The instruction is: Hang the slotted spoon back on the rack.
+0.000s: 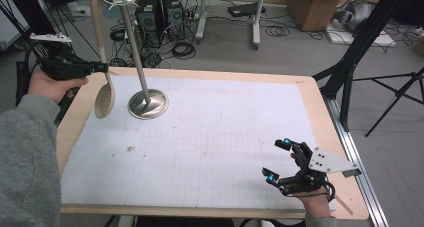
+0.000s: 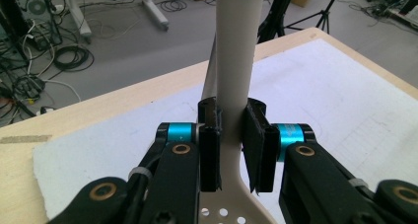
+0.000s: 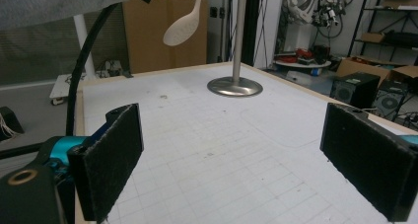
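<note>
A beige slotted spoon (image 1: 104,98) hangs above the table's far left, handle up, bowl down. My left gripper (image 1: 102,67) is shut on its handle; the left gripper view shows the handle (image 2: 235,61) clamped between the pads (image 2: 209,145), with the perforated bowl below. Just right of the spoon stands a metal stand (image 1: 147,103) with a round base, a tall pole and hooks at the top. In the right gripper view the spoon (image 3: 182,26) floats left of the stand's pole (image 3: 240,34). My right gripper (image 1: 279,161) rests open near the front right corner, nothing between its pads (image 3: 367,162).
White gridded paper (image 1: 200,142) covers the wooden table (image 1: 320,112). A small brown stain (image 1: 131,148) marks the paper at the left. Tripod legs (image 1: 395,94) stand right of the table. Computer towers (image 1: 160,12) and cables lie on the floor beyond the far edge.
</note>
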Available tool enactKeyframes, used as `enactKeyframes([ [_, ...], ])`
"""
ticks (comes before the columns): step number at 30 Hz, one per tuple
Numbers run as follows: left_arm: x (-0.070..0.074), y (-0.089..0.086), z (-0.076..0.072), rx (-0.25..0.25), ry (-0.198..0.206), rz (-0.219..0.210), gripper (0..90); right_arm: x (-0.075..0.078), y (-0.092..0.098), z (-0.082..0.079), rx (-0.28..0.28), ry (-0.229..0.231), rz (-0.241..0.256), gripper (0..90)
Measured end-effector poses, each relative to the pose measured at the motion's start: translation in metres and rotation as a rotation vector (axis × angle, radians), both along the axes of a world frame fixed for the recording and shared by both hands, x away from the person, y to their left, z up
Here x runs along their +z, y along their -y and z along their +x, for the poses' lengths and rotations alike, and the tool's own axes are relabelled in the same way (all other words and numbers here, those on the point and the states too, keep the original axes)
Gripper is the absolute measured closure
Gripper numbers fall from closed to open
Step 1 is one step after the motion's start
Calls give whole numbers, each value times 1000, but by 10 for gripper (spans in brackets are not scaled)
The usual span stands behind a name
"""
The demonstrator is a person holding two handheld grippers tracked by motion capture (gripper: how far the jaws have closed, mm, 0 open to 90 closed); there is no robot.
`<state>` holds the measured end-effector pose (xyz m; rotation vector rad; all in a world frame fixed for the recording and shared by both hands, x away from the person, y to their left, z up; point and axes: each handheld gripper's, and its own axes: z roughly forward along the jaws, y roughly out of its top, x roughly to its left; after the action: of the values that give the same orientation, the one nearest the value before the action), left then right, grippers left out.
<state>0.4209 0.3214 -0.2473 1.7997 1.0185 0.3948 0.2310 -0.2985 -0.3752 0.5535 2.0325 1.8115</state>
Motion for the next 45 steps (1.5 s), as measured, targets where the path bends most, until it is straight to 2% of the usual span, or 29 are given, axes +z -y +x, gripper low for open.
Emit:
enactKeyframes([
  [8, -1, 3, 3, 13, 4, 10, 778, 0, 0, 0, 2, 1, -3, 81],
  [19, -5, 10, 8, 16, 5, -4, 777, 0, -1, 0, 4, -3, -3, 81],
  [33, -6, 12, 8, 44, 26, 26, 774, 0, -1, 0, 5, 4, -8, 81],
  [35, -7, 13, 8, 48, 26, 42, 767, 0, -1, 1, 6, 7, -7, 81],
  [37, -9, 15, 8, 44, 55, 44, 736, 1, -1, 0, 1, 7, -12, 81],
  [39, -8, 15, 7, 43, 91, 20, 694, 1, -2, 0, 1, 2, -26, 81],
  [43, -8, 14, 6, 29, 113, 11, 576, 1, -2, 0, 5, 3, -26, 81],
  [45, -8, 12, 5, 17, 129, -11, 510, 1, -2, 0, 6, 5, -21, 81],
])
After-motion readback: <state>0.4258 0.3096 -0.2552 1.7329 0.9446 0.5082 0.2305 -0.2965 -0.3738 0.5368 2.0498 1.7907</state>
